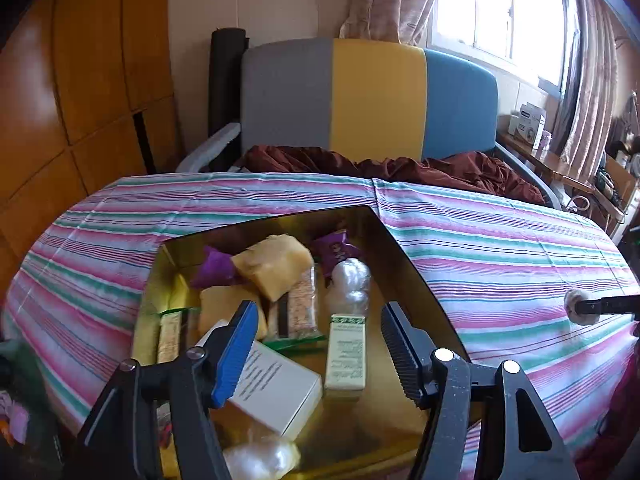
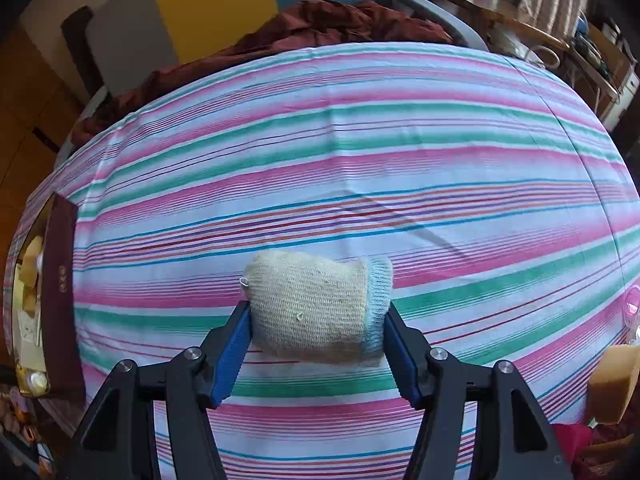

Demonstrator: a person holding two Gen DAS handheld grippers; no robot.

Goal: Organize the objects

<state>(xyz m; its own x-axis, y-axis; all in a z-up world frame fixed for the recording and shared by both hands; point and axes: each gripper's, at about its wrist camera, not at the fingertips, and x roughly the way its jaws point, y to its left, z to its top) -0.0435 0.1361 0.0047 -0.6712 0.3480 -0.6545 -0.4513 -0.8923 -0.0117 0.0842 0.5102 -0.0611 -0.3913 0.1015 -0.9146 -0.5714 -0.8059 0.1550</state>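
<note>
From the left wrist, the left gripper (image 1: 318, 344) hangs with jaws parted and empty over the crowded gold tin (image 1: 416, 276); the next drop could catch its rim. From the right wrist, the right gripper (image 2: 318, 344) clamps a rolled knit glove (image 2: 316, 308) above the striped cloth (image 2: 340, 152), tin at nine o'clock.

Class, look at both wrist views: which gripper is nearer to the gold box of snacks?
Left. The left gripper hangs open right over the gold box; the right gripper, clamped on a rolled sock, is off to the box's right.
</note>
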